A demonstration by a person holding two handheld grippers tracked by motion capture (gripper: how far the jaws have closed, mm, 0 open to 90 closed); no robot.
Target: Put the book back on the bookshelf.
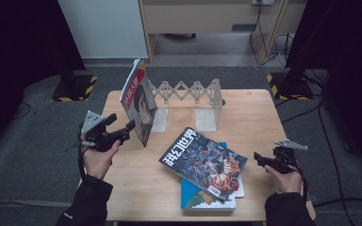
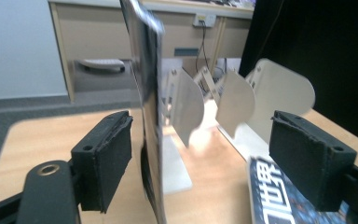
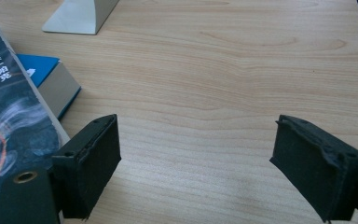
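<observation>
Red-covered magazine stands on its lower edge at the left end of the expanding metal book rack, leaning against the first divider plate, top corner tipped toward the back left. Left gripper sits just at the magazine's near edge; in the left gripper view the jaws stand spread with the magazine's edge between them, closer to the left pad, and no pad seems to press on it. Right gripper hovers low over bare wooden table at the right, jaws likewise spread and empty, just beside the dark sci-fi magazine that lies flat on a blue book near the front edge. Judged handling: the standing magazine looks thin, light and floppy, with a glossy cover that is likely slick under the foam pads; unsupported it would probably bow or slide at the foot and fall. Best hold would be across the spine side or the bound edge, low to mid height, where the pages are stiffest, pinching both covers together rather than a single sheet. A grip at the loose fore-edge risks fanning the pages. The dark magazine on the stack should behave the same; its overhanging corner offers the easiest purchase, the book beneath being stiffer and heavier.
</observation>
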